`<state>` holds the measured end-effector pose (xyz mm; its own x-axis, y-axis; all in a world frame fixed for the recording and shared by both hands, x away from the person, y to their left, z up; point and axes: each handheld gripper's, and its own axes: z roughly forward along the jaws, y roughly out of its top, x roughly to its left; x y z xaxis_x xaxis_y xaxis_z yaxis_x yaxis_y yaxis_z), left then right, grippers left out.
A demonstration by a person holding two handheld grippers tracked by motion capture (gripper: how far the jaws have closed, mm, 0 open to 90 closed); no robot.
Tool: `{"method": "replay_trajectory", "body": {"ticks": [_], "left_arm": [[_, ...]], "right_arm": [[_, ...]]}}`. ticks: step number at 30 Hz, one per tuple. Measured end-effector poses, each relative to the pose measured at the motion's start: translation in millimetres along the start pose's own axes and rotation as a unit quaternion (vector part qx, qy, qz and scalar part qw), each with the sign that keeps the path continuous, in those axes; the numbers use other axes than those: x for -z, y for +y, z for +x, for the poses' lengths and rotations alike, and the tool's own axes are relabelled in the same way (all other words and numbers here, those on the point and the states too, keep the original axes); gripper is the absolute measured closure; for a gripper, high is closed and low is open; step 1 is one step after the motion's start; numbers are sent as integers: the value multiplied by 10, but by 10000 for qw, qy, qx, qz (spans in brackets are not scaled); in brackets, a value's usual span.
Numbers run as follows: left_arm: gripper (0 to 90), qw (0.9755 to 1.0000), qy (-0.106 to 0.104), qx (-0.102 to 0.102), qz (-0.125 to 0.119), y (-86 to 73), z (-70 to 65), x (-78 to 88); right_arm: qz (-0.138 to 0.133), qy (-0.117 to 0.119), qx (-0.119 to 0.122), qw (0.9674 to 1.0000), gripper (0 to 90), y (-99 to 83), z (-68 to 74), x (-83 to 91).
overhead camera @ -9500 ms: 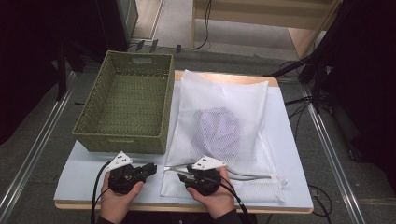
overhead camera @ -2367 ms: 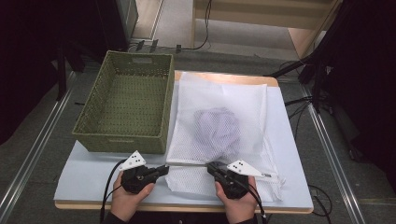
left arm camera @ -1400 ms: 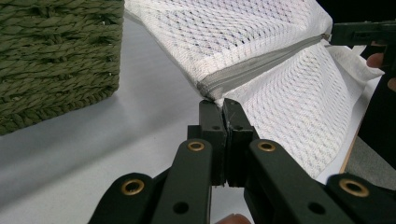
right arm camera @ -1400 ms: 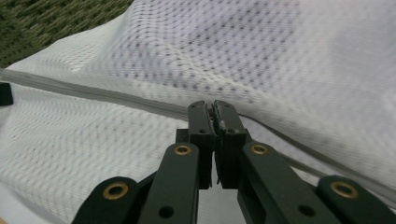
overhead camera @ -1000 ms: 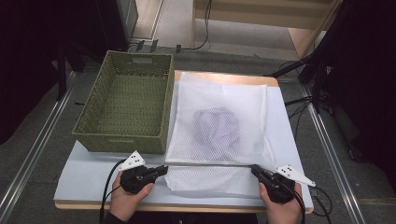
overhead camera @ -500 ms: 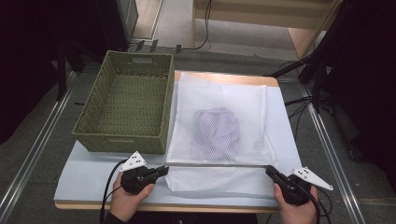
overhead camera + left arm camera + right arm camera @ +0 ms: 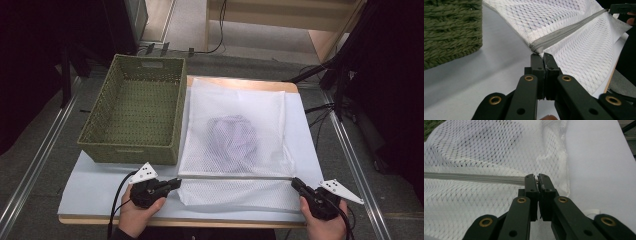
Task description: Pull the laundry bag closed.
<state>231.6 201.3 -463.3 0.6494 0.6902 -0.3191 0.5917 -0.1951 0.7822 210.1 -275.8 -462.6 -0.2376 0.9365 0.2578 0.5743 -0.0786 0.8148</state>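
Note:
A white mesh laundry bag [image 7: 235, 100] lies flat on the table with a purple garment [image 7: 232, 137] inside it. Across its near part runs a grey zipper [image 7: 235, 176], stretched straight between the two grippers. My left gripper [image 7: 176, 183] is shut on the zipper's left end, where the bag's corner sits pinched between the jaws [image 7: 543, 56]. At the zipper's right end my right gripper [image 7: 295, 182] is shut on the zipper pull [image 7: 539, 182]. The zipper tape [image 7: 474, 178] runs off to the left of the right gripper [image 7: 536, 178].
A green woven basket [image 7: 135, 115] stands left of the bag, its corner close to the left gripper [image 7: 449, 30]. The white table top [image 7: 95, 185] has bare room at the front left. Cables and metal rails lie on the floor around the table.
My right gripper has slid a little further right along the zipper line toward the bag's right edge. The left gripper has stayed at the zipper's left end.

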Motion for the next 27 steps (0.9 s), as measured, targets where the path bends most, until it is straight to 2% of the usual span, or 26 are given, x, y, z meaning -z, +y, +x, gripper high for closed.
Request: {"method": "replay_trajectory", "body": {"ticks": [8, 12, 16, 23, 27], "left_arm": [[899, 10000, -20, 17, 58, 5, -10, -7], [900, 10000, -9, 35, 55, 8, -5, -2], [900, 10000, 25, 30, 87, 10, 0, 3], [900, 9999, -47, 12, 120, 10, -11, -16], [890, 9998, -135, -18, 133, -3, 24, -18]], "right_arm": [[-31, -69, -44, 10000, 883, 1, -92, 28], [-43, -32, -90, 9999, 883, 0, -129, 42], [-19, -112, -110, 9999, 883, -7, -152, 42], [-13, -186, -144, 9997, 883, -9, -193, 45], [11, -270, 93, 9996, 881, -3, -159, 41]]}}
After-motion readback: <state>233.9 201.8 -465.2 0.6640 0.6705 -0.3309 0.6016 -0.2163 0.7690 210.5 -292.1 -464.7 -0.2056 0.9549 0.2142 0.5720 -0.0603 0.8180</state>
